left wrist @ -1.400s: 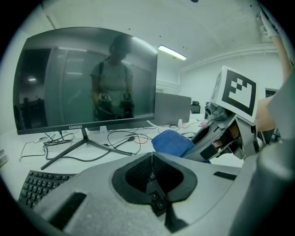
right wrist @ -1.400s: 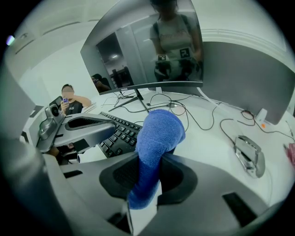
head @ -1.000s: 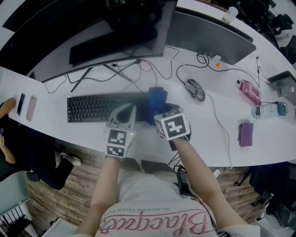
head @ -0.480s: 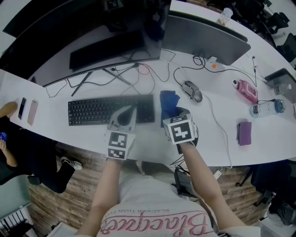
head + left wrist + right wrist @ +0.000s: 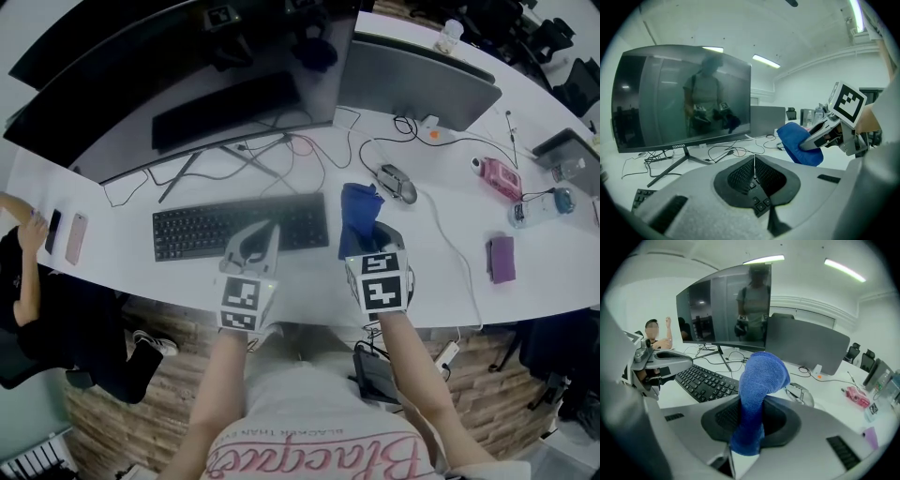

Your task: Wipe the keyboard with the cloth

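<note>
I'm looking into an office, a shared one. A long curved white table [image 5: 539, 286] carries a wide dark monitor [image 5: 141, 94] on a stand, and a second monitor [image 5: 417, 84] shows me its grey back. In front of them lie a black keyboard [image 5: 234, 231] and a mouse [image 5: 397, 183], with loose cables [image 5: 281, 150] trailing across the top. Two phones [image 5: 76, 238] lie at the left end, where another person [image 5: 23, 281] sits. Past the table I see black office chairs [image 5: 853, 352], white walls and ceiling strip lights [image 5: 843, 269] — plain workplace fittings. The floor [image 5: 141, 394] is wood-patterned.
</note>
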